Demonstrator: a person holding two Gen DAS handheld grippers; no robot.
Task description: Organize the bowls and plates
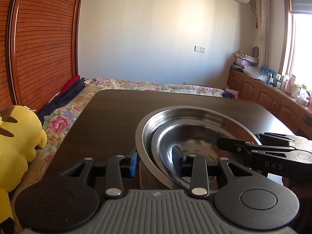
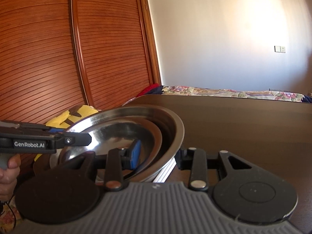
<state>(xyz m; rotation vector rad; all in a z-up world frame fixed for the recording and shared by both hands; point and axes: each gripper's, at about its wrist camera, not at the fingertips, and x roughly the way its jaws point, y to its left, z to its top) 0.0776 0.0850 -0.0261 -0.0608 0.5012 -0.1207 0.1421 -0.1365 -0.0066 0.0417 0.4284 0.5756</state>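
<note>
we see two nested steel bowls, the large bowl [image 1: 142,136] tilted up off the dark table [image 1: 109,117] at its near right part, the smaller bowl [image 1: 165,142] sitting inside it. our left gripper [image 1: 156,161] is clamped over the stack's near-left rim, one pad inside, one outside. our right gripper [image 2: 158,156] is clamped on the opposite rim the same way. a yellow plush toy [image 1: 17,142] lies on the bed at left.

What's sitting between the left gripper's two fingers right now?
The rims of both nested steel bowls, straddled by the left gripper in the left wrist view.
</note>
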